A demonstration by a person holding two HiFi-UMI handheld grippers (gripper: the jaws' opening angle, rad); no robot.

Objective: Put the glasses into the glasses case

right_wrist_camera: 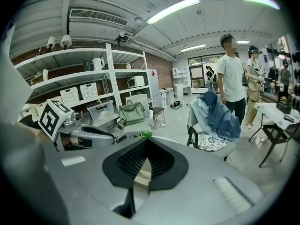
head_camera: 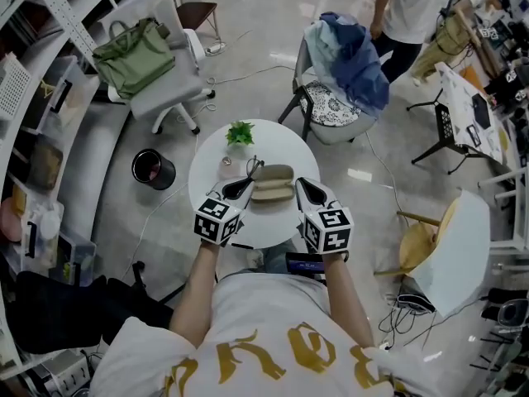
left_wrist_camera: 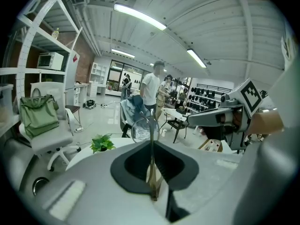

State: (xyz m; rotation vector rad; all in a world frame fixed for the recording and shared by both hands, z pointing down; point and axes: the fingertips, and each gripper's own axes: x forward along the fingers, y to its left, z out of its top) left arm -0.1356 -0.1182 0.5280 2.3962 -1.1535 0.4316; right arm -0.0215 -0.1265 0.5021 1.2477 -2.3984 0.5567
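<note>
Round white table (head_camera: 285,145), busy workshop: the left gripper (head_camera: 245,186) is clamped on the glasses (head_camera: 251,169), just left of the glasses case (head_camera: 273,184). The right gripper (head_camera: 301,184), jaws together and empty, sits at the case's right end. A small plant (head_camera: 240,132) stands beyond.

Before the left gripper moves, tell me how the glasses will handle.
The glasses look thin-framed, so probably light and slightly springy. The left gripper pinches only a narrow part, so they may swivel. The clear lens is likely fragile.
</note>
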